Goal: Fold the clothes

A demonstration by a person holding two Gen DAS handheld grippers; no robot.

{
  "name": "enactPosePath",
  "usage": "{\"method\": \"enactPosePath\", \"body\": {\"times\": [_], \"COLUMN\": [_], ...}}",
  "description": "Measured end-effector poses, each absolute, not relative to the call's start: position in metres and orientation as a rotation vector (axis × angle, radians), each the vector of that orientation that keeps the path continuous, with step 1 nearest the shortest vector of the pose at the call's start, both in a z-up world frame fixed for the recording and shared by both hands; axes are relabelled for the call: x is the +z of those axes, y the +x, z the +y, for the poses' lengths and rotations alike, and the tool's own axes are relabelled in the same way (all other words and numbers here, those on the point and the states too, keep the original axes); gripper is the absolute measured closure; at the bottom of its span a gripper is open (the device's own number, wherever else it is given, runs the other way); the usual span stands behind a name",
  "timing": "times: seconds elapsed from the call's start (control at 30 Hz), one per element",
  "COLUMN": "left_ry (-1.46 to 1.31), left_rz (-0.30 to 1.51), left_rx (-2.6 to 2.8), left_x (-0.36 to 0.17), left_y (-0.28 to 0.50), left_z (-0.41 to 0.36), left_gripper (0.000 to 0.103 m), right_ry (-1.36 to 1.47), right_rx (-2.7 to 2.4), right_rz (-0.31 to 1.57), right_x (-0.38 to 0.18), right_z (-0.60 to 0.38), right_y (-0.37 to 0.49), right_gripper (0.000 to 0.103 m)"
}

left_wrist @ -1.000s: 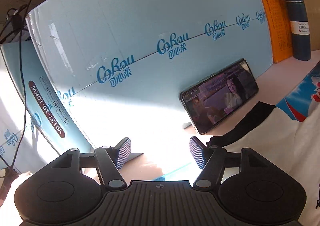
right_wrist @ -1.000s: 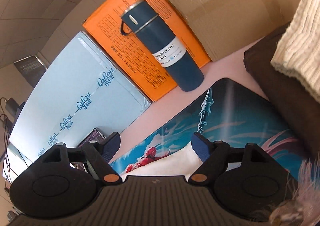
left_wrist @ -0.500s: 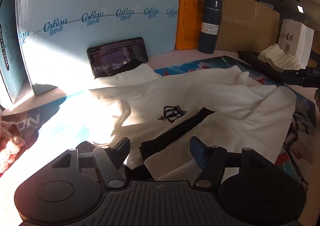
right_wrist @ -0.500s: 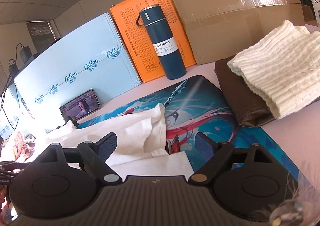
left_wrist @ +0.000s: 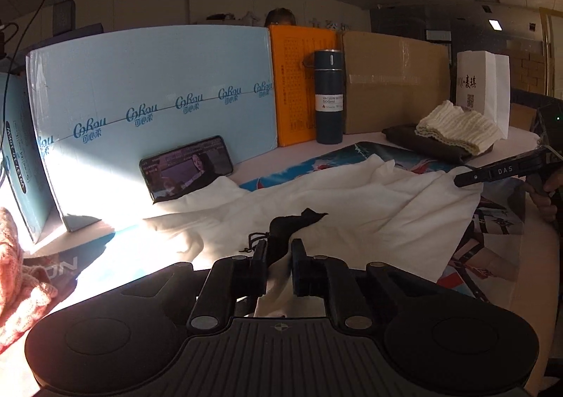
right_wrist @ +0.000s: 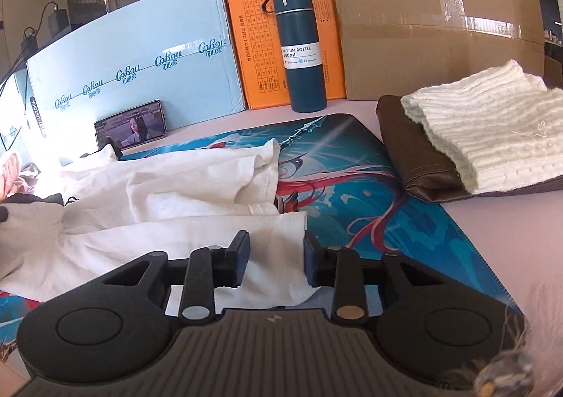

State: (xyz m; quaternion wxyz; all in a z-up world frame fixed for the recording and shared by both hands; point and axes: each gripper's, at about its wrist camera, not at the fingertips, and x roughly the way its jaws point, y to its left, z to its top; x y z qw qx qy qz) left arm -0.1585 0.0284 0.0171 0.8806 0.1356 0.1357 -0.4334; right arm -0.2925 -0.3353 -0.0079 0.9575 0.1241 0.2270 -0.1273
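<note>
We see the left hand-held gripper (left_wrist: 278,258) clamped on the white garment (left_wrist: 352,200) near its black trim, while the right hand-held gripper (right_wrist: 276,258) stands part open around the garment's hem, which lies crumpled on the worktop (right_wrist: 499,238). Behind, a blue bottle (right_wrist: 299,52) reads "VACUUM BOTTLE 500ml" and a pale blue box (left_wrist: 158,98) "CoRou".

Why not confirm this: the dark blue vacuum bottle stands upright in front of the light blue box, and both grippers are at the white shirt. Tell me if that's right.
Not quite. The right wrist view shows the vacuum bottle standing upright in front of the orange box, not the light blue one. The rest holds: left gripper and right gripper are at the white shirt.
</note>
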Motion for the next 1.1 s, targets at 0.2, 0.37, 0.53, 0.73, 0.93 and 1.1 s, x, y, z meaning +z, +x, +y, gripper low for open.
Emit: {"method": "enactPosePath", "body": {"times": [0.2, 0.37, 0.53, 0.73, 0.93, 1.1], "left_ry": [0.189, 0.079, 0.032, 0.060, -0.090, -0.342], "left_rz": [0.097, 0.015, 0.113, 0.409, 0.483, 0.347], "left_rx": [-0.939, -1.107, -1.257, -1.397, -1.427, -1.039], "left_x": [0.044, 0.049, 0.023, -0.022, -0.035, -0.014], "left_y": [-0.200, -0.231, -0.256, -0.265, -0.254, -0.225], "left_z": [0.057, 0.096, 0.118, 0.111, 0.120, 0.164], "left_gripper": [0.092, 0.092, 0.092, 0.091, 0.063, 0.031], "right_ry": [0.257, 0.310, 0.440, 0.648, 0.866, 0.902], "right_rx": [-0.256, -0.278, -0.313, -0.364, -0.351, -0.386], "right_rz": [0.300, 0.190, 0.140, 0.082, -0.011, 0.036], "right_x": [0.007, 0.008, -0.017, -0.050, -0.057, -0.049], "right_z": [-0.321, -0.310, -0.305, -0.308, -0.317, -0.310], "right_y": [-0.328, -0.367, -0.406, -0.440, -0.455, -0.443], "right_gripper": [0.098, 0.098, 0.098, 0.097, 0.036, 0.036]}}
